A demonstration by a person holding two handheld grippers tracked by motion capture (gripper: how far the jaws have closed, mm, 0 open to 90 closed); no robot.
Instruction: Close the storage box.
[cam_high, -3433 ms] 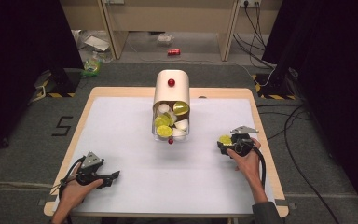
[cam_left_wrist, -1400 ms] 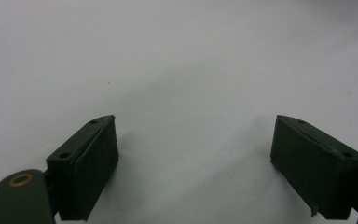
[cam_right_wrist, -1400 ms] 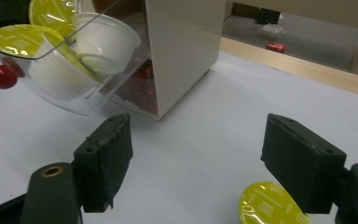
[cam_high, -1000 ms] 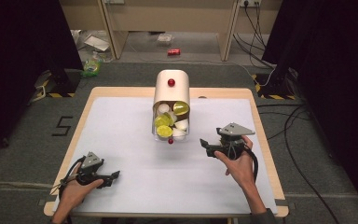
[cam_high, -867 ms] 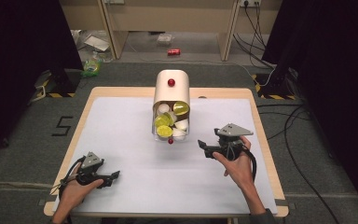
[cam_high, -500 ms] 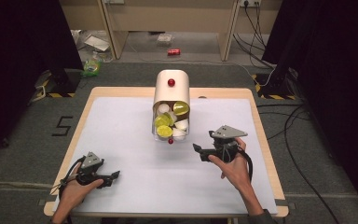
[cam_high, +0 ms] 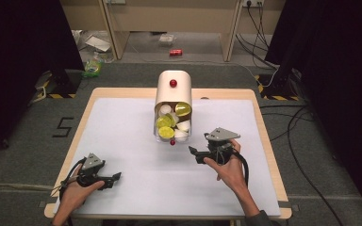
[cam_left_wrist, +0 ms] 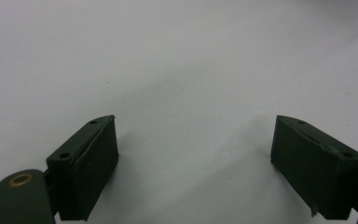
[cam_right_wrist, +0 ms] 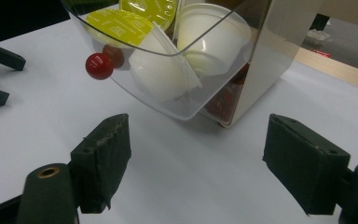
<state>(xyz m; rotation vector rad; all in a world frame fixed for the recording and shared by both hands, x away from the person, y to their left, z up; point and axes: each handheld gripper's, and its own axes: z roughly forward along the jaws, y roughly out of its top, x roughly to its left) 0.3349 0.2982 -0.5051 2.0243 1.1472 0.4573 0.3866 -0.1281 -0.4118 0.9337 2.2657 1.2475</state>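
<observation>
Pods (cam_right_wrist: 135, 28) sit in the clear drawer (cam_right_wrist: 186, 107) at 12 o'clock. Right hand-held gripper (cam_right_wrist: 193, 163), open and empty, has just narrowed; go in slowly. Left hand-held gripper (cam_left_wrist: 193, 172) gapes empty.

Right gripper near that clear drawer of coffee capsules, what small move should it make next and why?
Probably ease the right gripper forward toward the clear plastic drawer with the small red knob. Its jaws have just been closing but stand open and empty, short of the drawer of yellow-lidded white capsules.
</observation>
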